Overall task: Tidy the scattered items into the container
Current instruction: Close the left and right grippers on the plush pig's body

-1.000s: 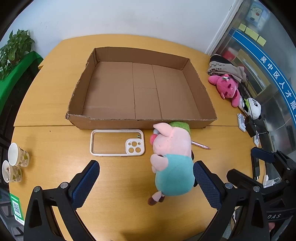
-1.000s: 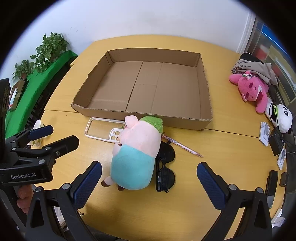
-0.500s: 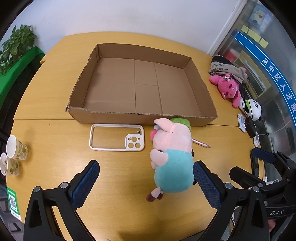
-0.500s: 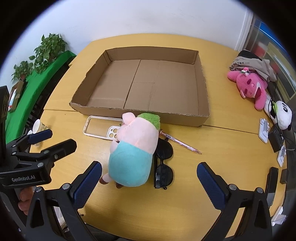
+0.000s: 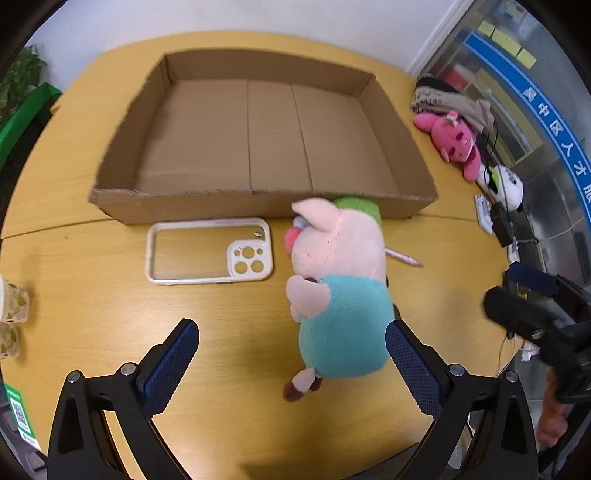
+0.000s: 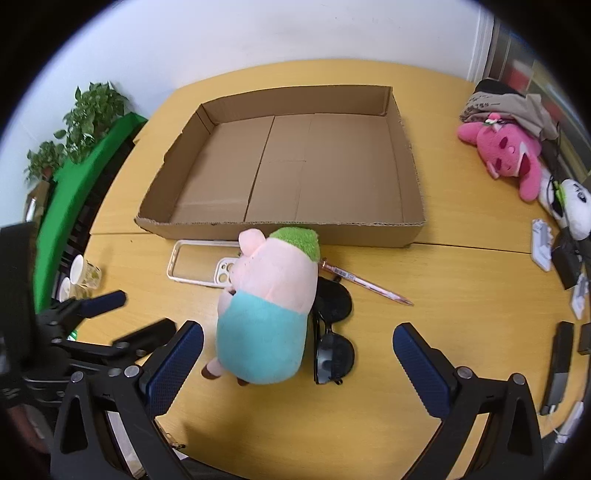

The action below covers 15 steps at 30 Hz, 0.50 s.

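The pig toy (image 5: 340,291) lies in the middle of the left wrist view, just in front of the near wall of the cardboard box (image 5: 258,206), its green-capped head touching or nearly touching that wall. In the right wrist view the pig toy (image 6: 273,310) sits left of centre. To its left in the left wrist view lies a phone case (image 5: 210,251), flat on the table and just beside the box wall. To the toy's right in the right wrist view are dark sunglasses (image 6: 332,332), partly tucked against its side, and a pink pen (image 6: 365,282) lying at a slant. The box holds nothing.

The left gripper (image 5: 291,358) hangs wide open at the lower edge of its frame, gripping nothing, its right finger just beside the toy's blue body. The right gripper (image 6: 297,358) is likewise spread wide and bare, low in its frame.

The wooden table (image 6: 461,295) is round-edged with a seam across it. At the right edge lie a pink plush toy (image 6: 509,155), a panda toy (image 6: 576,206) and folded cloth (image 6: 509,103). Paper cups (image 6: 83,273) stand at the left, with a leafy plant (image 6: 88,118) in the upper left against a white wall (image 6: 295,33).
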Motion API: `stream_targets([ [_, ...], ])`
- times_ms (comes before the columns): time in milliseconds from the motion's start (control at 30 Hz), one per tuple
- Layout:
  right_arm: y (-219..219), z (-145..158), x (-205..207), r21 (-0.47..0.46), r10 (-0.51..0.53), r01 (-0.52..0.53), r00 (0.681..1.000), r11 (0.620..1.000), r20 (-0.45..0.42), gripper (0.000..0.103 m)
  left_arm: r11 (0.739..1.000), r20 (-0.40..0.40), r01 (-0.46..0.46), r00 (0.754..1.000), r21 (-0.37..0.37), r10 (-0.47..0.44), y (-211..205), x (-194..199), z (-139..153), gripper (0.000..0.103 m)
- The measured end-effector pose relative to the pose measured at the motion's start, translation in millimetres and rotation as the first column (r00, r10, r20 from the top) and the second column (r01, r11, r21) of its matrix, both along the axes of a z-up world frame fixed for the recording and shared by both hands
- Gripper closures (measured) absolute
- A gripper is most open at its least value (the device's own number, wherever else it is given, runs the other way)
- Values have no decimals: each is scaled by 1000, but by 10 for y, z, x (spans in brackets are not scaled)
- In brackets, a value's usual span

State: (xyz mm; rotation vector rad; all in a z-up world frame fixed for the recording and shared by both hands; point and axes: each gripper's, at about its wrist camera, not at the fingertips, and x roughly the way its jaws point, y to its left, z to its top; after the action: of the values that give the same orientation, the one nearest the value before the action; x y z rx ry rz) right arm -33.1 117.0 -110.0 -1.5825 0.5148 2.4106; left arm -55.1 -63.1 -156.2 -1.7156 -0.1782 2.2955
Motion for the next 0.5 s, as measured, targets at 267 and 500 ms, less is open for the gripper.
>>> stream_targets([
  [267, 296, -438, -158, -128, -42, 48, 998, 991, 47, 1, 999, 100, 9, 995, 34, -12, 173, -35, -571, 1],
  [500, 326, -731, -564, -239, 6, 5, 999, 971, 47, 1, 991, 112, 5, 994, 133, -20, 342, -102, -708, 0],
])
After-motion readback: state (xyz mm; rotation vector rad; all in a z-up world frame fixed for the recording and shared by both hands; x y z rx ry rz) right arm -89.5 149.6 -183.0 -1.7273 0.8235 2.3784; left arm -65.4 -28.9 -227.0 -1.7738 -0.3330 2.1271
